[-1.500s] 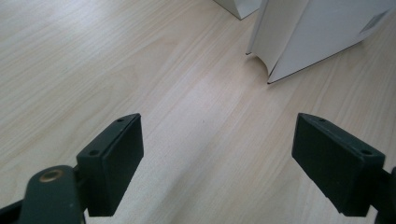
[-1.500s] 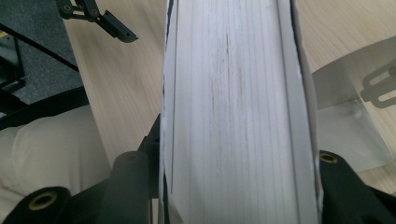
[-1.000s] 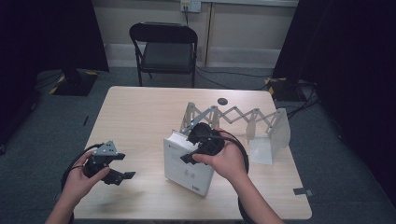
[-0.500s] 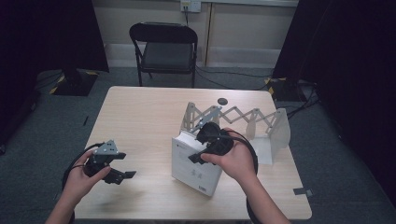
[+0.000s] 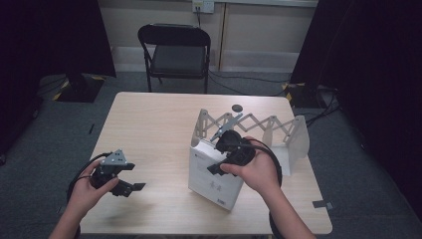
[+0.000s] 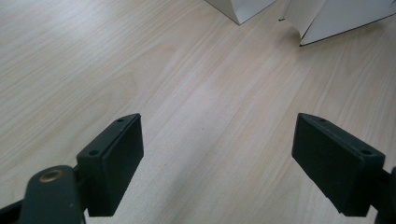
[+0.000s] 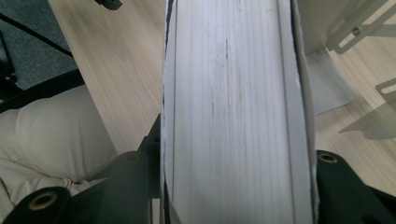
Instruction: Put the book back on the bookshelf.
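In the high view the right gripper [image 5: 225, 149] grasps the upper edge of a thick white book [image 5: 214, 180] that stands tilted on the wooden table [image 5: 149, 129], just in front of a grey expanding rack [image 5: 259, 127] whose scissor bars stretch to the right; the left gripper [image 5: 127, 185] is held in the person's left hand near the table's front left part, well apart from the book, its jaws spread with nothing between them; a black folding chair [image 5: 174, 50] stands beyond the far edge, and a small dark disc [image 5: 238, 107] lies on the table behind the rack. In the left gripper view the two black jaws stand wide over bare wood, with a white corner of the book [image 6: 240, 9] near the top edge. In the right gripper view the jaws are partly closed and press on both covers of the book [image 7: 233, 112], its page block facing the camera; a foot of the rack [image 7: 327, 88] lies to the right.
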The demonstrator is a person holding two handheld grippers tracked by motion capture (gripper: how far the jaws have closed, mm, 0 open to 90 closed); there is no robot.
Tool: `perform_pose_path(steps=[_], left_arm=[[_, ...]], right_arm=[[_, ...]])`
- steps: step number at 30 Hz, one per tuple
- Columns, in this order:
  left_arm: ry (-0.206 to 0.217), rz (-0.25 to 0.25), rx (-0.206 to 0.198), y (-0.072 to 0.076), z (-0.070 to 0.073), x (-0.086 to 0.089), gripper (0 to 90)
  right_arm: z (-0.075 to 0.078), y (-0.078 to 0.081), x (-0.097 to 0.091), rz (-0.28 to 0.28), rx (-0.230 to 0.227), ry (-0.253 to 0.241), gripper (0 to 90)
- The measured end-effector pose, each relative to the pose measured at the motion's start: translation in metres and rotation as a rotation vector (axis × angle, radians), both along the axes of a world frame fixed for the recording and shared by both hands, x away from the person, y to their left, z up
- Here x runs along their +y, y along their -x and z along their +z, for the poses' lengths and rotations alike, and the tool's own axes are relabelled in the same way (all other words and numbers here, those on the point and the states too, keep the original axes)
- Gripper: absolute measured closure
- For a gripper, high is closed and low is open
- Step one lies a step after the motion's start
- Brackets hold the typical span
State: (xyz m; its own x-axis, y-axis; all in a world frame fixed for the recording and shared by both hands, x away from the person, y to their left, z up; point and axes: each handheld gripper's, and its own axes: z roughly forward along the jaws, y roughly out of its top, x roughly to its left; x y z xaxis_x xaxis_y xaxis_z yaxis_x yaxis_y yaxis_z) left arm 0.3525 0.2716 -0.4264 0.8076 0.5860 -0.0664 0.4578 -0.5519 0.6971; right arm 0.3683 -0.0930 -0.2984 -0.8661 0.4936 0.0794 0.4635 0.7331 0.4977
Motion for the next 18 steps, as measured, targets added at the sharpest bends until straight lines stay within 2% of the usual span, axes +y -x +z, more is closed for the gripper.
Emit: perform_pose_path(steps=[5, 18], left_arm=[[-0.011, -0.006, 0.003, 0.000, -0.001, -0.001, 16.6], [-0.006, -0.007, 0.006, -0.001, -0.002, -0.003, 16.5]], right_arm=[[0.000, 0.001, -0.006, -0.012, -0.007, 0.007, 52.5], [0.004, 0.003, -0.017, -0.022, -0.003, 0.019, 52.5]])
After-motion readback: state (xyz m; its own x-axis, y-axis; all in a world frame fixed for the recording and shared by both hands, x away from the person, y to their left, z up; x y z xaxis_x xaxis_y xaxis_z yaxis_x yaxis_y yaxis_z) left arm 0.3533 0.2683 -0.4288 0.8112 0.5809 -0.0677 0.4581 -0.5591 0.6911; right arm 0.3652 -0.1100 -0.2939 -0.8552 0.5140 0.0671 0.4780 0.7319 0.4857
